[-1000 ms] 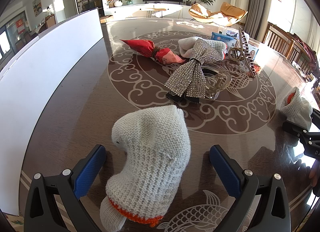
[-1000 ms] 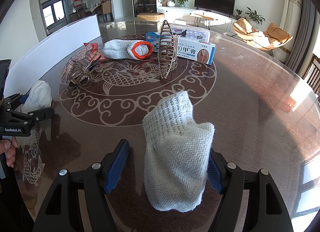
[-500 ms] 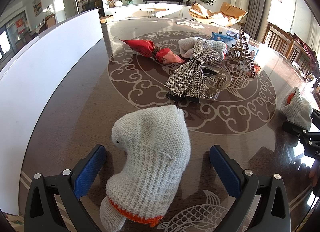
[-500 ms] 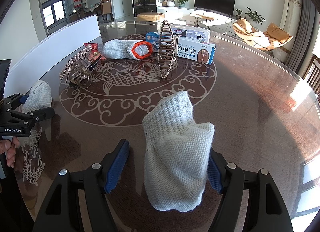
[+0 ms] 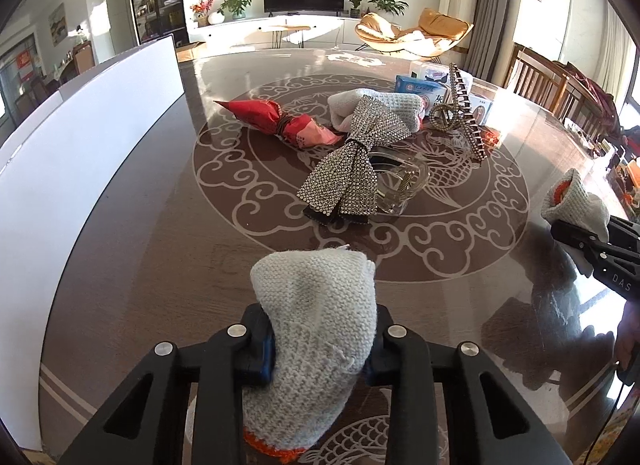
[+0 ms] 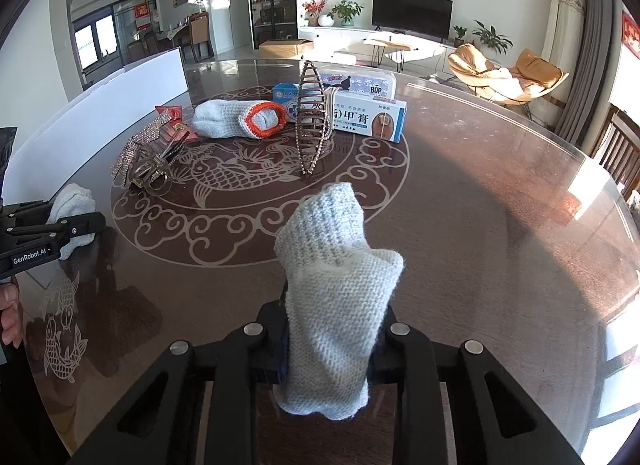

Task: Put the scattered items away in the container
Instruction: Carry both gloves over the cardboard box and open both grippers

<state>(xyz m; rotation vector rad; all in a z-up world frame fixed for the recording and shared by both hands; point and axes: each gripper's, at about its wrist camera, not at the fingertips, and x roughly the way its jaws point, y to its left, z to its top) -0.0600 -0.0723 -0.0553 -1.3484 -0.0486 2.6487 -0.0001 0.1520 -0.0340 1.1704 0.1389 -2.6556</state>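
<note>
Now both tongs have clamped: the left tongs are closing on one knitted glove and the right tongs pinch another rolled glove, where a second ago both stood wide. Both gloves look ready to lift off the tabletop. Farther off, the rhinestone bow and hair claws await; the white container is left.

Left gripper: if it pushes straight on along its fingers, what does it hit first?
Apart from the knitted glove that the left gripper is closing on, probably bare table first. Further along that line lies the rhinestone bow clip, with the clear claw clip beside it. Depth is unclear.
</note>
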